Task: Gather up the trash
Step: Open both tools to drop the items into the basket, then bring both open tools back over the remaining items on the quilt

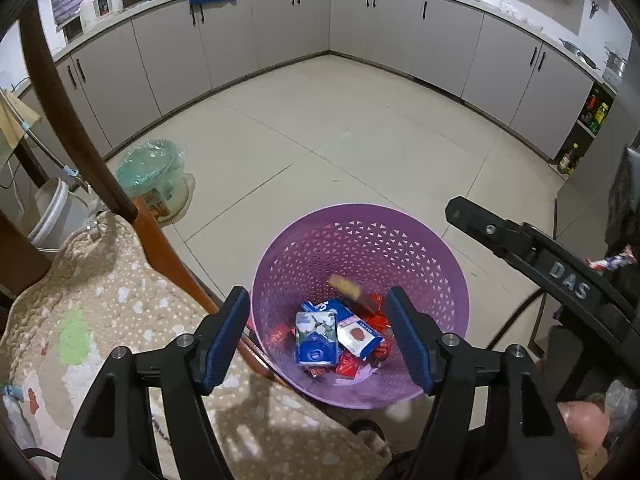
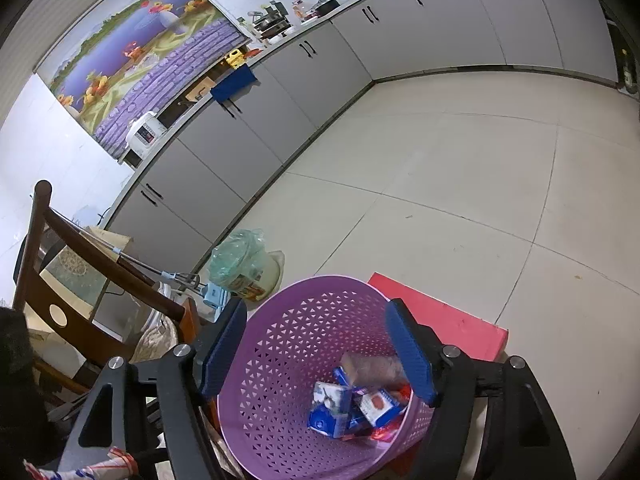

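A purple perforated basket (image 1: 360, 240) (image 2: 288, 344) holds several crumpled packets: a blue-and-white carton (image 1: 316, 338) (image 2: 330, 408), a white-and-red packet (image 1: 358, 334) and red wrappers. A blurred brown wrapper (image 1: 346, 286) (image 2: 372, 366) shows above the heap inside the basket. My left gripper (image 1: 316, 320) hangs open over the basket with nothing between its blue pads. My right gripper (image 2: 320, 344) is open over the basket too, its pads bare. One black finger (image 1: 520, 240) of the right gripper crosses the left wrist view. A red, white and blue wrapper (image 1: 612, 262) (image 2: 100, 466) lies beside it.
A wooden chair (image 1: 80, 120) with a beige patterned cushion (image 1: 100, 320) stands left of the basket. A pink box (image 2: 448, 320) sits under or behind the basket. A tub covered in green plastic (image 1: 156, 176) rests on the tiled floor near grey cabinets (image 1: 288, 24).
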